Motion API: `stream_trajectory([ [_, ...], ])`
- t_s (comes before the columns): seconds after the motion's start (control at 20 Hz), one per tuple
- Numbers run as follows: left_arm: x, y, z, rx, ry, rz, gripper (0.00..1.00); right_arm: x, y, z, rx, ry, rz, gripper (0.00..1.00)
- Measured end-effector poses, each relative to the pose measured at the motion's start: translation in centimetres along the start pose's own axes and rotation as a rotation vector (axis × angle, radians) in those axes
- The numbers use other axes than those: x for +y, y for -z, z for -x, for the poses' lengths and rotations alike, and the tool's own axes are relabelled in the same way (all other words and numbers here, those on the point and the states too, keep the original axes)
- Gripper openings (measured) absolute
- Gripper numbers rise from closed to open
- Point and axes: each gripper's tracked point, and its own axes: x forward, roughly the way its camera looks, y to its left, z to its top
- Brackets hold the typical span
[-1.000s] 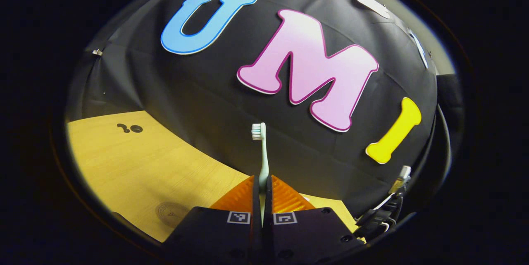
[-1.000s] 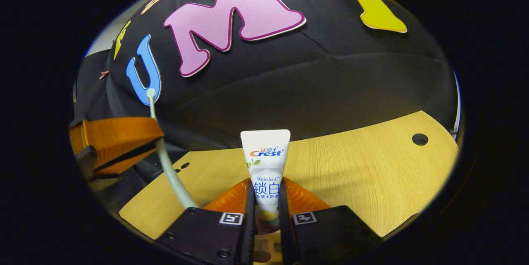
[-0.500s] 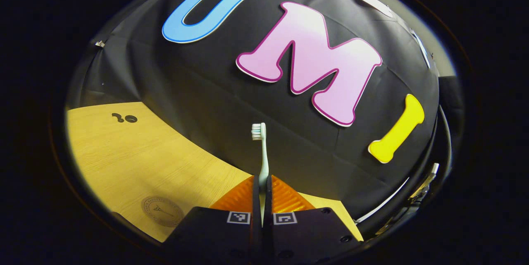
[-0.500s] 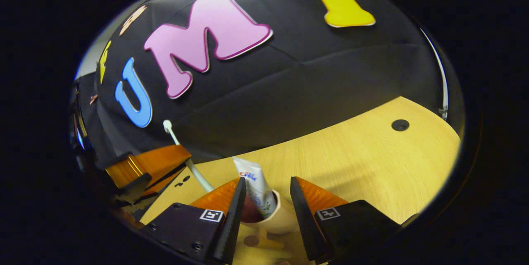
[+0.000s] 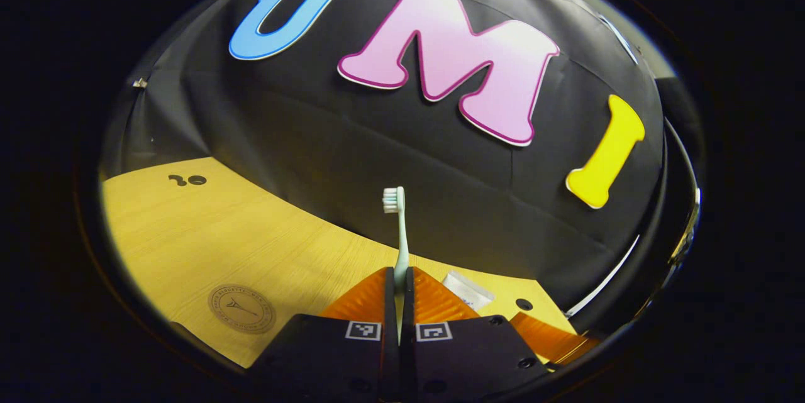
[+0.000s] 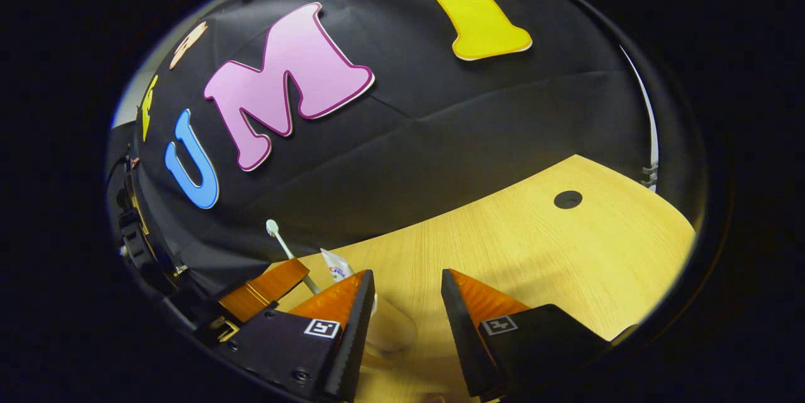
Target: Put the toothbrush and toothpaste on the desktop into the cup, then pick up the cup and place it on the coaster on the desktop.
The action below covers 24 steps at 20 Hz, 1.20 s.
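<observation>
Left gripper (image 5: 399, 283): pressed together, pinching the toothbrush (image 5: 397, 233) low on its handle.
Toothbrush: standing upright out of the fingers, long axis running straight up and away from the gripper, bristles at the top, clear of the counter (image 5: 264, 246).
Cup (image 6: 390, 327): sitting on the counter just right of the left gripper; in the left gripper view the toothpaste (image 5: 466, 290) top is peeking past the right finger.
Right gripper (image 6: 405, 309): spread, holding nothing, hovering with the cup just left of its gap.
Toothpaste: already leaning inside the cup, tip tilting left.
Nearer hand: the left, judging by the brush beside the tube in the right gripper view.
Next move: likely tipping the brush handle-down over the cup rim.
Coaster (image 5: 241, 308): lying flat, low to the left of the left gripper.
</observation>
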Motion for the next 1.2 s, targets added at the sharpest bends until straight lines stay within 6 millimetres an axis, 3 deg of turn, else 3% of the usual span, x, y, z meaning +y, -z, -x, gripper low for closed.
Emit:
stream_trajectory([
  [0.3, -0.3, 2.0, 0.7, -0.023, -0.004, -0.096, 0.07, -2.2, 0.2, 1.1, 0.004, 0.024, 0.009, 0.66],
  [0.55, 0.9, 4.4, 1.2, 0.018, -0.034, -0.099, 0.14, -2.7, 0.2, 1.9, 0.003, 0.032, 0.03, 0.66],
  [0.8, -0.1, 4.5, 2.0, 0.007, -0.006, -0.139, 0.38, -2.2, 0.3, 3.1, 0.026, 0.021, 0.059, 0.66],
  [0.85, 0.1, 4.9, 2.1, 0.018, -0.01, -0.143, 0.5, -2.1, 0.4, 3.4, 0.037, 0.017, 0.074, 0.66],
  [0.9, 0.4, 5.2, 2.5, 0.03, -0.016, -0.141, 0.72, -1.9, 0.5, 3.7, 0.051, 0.01, 0.087, 0.66],
  [1.0, 1.3, 5.5, 4.2, 0.042, -0.023, -0.106, 0.83, -1.3, 0.7, 4.5, 0.084, -0.006, 0.109, 0.66],
  [1.05, 1.8, 5.4, 5.1, 0.044, -0.028, -0.086, 0.75, -1.0, 0.8, 4.8, 0.104, -0.013, 0.116, 0.66],
  [1.2, 3.6, 4.7, 8.5, 0.049, -0.04, -0.061, 0.76, -0.1, 1.6, 5.4, 0.183, -0.029, 0.151, 0.66],
])
